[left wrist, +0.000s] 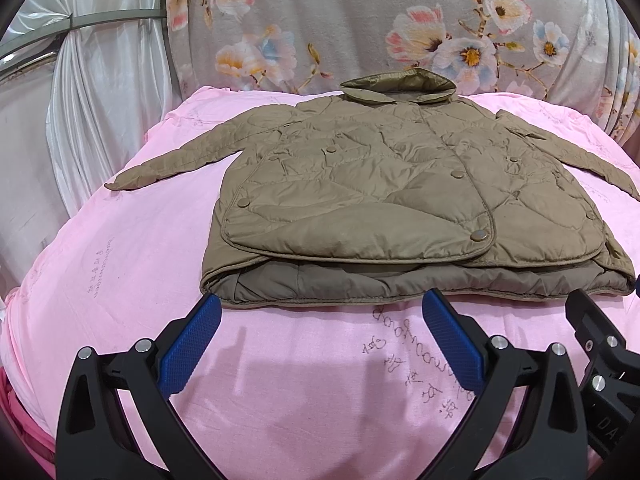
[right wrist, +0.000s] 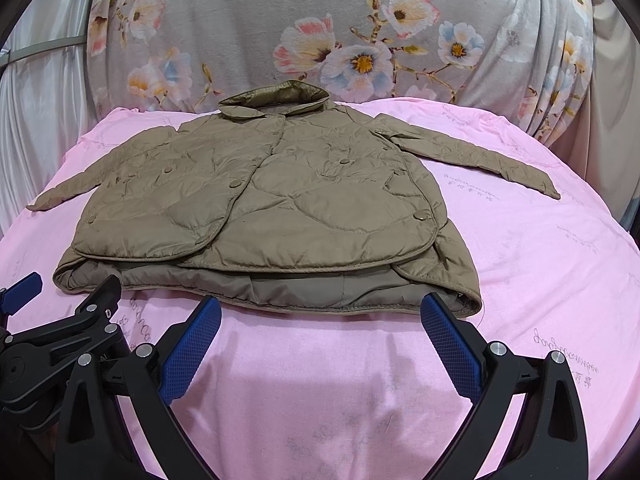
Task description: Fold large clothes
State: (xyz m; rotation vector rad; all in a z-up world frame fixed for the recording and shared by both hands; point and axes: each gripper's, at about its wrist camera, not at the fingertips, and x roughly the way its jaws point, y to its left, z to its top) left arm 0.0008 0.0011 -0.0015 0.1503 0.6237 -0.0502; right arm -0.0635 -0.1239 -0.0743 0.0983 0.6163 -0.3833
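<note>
Left wrist view shows the puffy brown quilted jacket [left wrist: 400,196] lying flat on the pink bed sheet [left wrist: 120,280], collar far, both sleeves spread out. Folding looks not yet begun. The left tool [left wrist: 320,320] and right tool [right wrist: 320,320] hang wide open and empty, just near the hem. Next, I think, each must pinch a sleeve and bring it in. Faint writing on the sheet is too blurry to read.

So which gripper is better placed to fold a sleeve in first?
Hard to separate. Left gripper and right gripper are both open at the jacket hem, each nearer its own sleeve; left for the left sleeve.
</note>
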